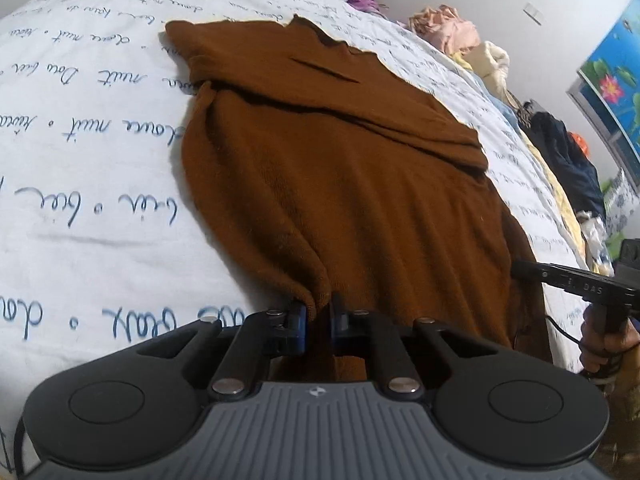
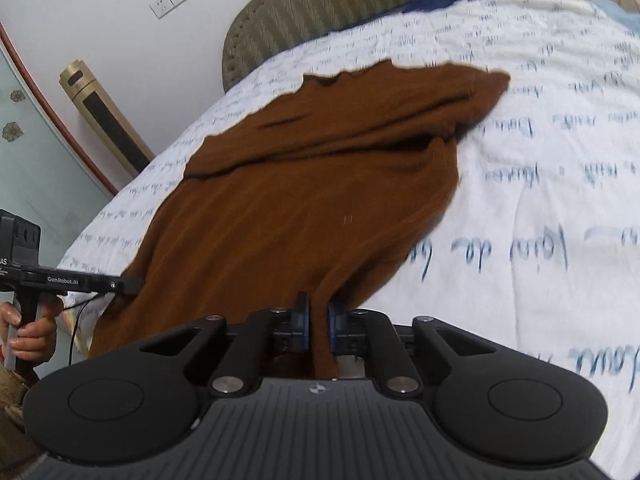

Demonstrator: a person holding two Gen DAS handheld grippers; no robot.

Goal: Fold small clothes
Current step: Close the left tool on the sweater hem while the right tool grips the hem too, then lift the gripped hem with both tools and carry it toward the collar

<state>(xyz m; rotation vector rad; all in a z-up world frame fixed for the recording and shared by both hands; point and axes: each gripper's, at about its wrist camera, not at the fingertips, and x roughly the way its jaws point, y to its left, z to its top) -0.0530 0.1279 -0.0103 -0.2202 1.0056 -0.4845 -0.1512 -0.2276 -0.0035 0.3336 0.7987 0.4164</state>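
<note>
Brown knit garment, plain, no print. Bed sheet white w/ blue handwritten-style script all over. Headboard olive green, ribbed stripes. Both grippers black w/ blue pads, grey ribbed body. Tall gold & black tower unit by white wall. Pink & cream clothes pile at far edge; blue poster w/ pink lotus flowers.
</note>
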